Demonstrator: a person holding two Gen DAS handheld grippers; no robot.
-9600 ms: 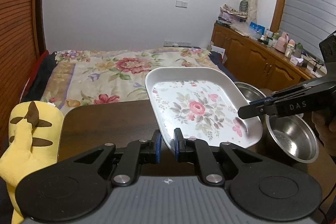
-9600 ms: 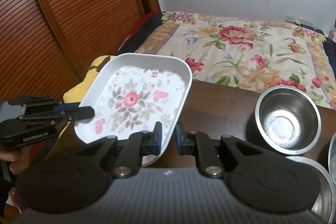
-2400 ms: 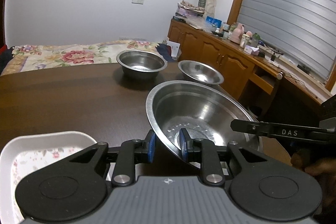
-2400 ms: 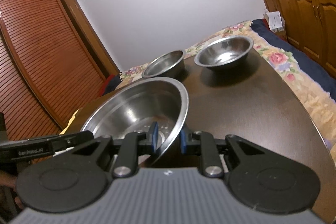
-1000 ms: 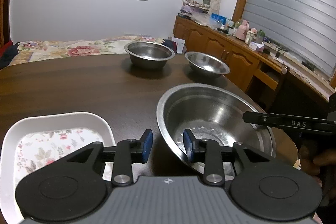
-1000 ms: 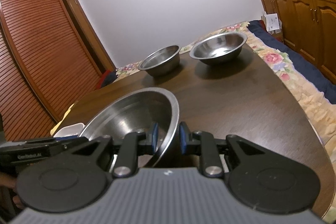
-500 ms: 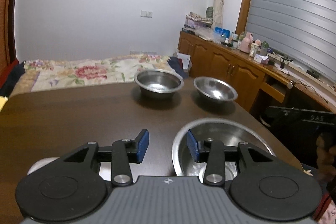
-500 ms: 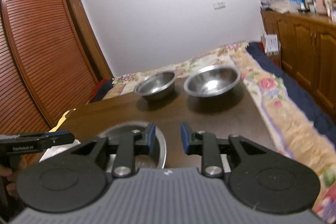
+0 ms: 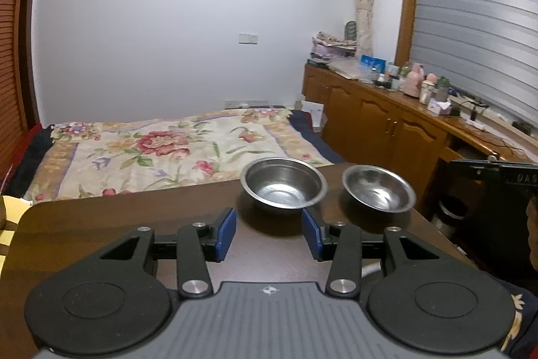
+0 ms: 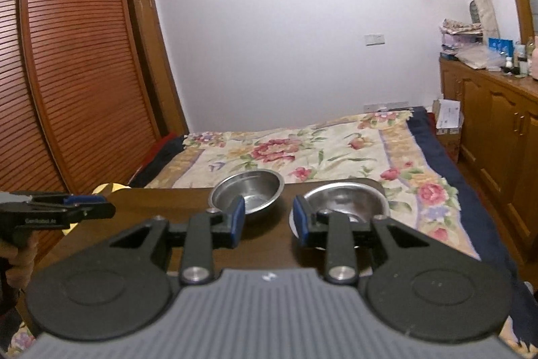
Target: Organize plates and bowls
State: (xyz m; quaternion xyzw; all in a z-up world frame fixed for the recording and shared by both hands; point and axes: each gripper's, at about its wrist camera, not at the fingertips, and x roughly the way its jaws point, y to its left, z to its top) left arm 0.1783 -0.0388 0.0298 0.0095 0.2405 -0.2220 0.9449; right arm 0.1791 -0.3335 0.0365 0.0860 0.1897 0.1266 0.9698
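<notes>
Two steel bowls sit side by side at the far end of the dark table (image 9: pixel 134 217), near the bed-side edge, close but not touching. The deeper bowl (image 9: pixel 283 182) is on the left; the shallower bowl (image 9: pixel 377 192) is on the right, nearer the corner. Both are upright & empty, and neither is stacked in the other.

Left gripper (image 9: pixel 269 232): jaws spread wide, holding nothing, raised above the table and pointed roughly at the deeper bowl. Right gripper (image 10: pixel 268 219): jaws also apart & empty; from its view the two bowls show just past the fingertips. Each gripper appears side-on at the edge of the other's view.

Progress, as a guess: the bowls look like what's left to do, since they're loose and unnested. No plate shows in either view, so I can't tell where any plates stand. A pale sliver under the left gripper's body is too hidden to name. Likely next: pick one bowl, nest or move it.

Beyond: floral bedspread (image 9: pixel 161 150), slatted wardrobe (image 10: pixel 67 73), wood cabinets w/ clutter (image 9: pixel 386 120).
</notes>
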